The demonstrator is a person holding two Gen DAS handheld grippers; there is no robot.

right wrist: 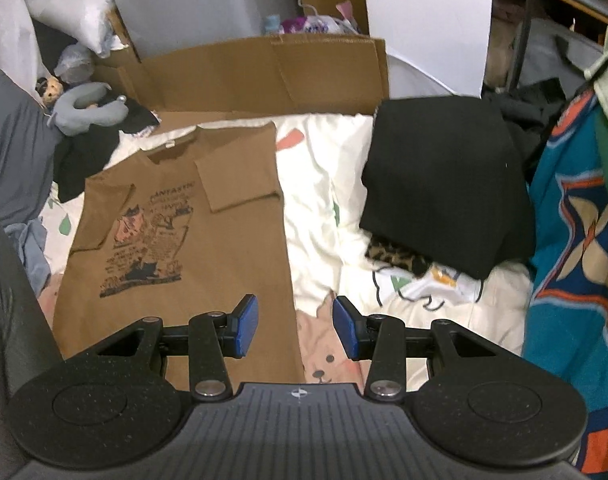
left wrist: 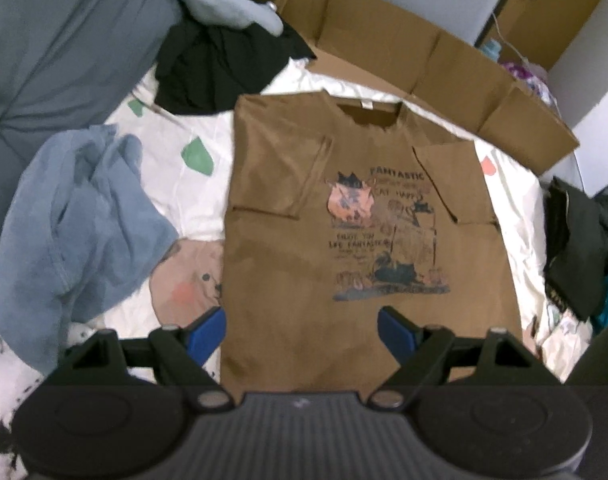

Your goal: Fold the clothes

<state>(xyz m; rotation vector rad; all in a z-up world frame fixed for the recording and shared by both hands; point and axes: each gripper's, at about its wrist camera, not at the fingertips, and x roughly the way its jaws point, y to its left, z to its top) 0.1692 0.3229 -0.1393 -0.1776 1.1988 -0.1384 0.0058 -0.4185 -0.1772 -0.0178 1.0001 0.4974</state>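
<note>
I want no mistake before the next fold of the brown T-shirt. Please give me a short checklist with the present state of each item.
1. Brown T-shirt lies flat on the bed sheet: ok.
2. Both sleeves folded inward over the front: ok.
3. Left gripper open and empty, above the lower part of the shirt: ok.
4. Right gripper open and empty, above the shirt's side edge: ok.
5. Blue garment apart from the shirt: ok.
6. Bottom hem straight: cannot tell, it is hidden behind the grippers.

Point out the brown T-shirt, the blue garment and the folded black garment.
brown T-shirt (left wrist: 295, 280), left wrist view, plain cloth left of the print.
blue garment (left wrist: 83, 216), left wrist view, crumpled middle.
folded black garment (right wrist: 440, 176), right wrist view, top face.
</note>
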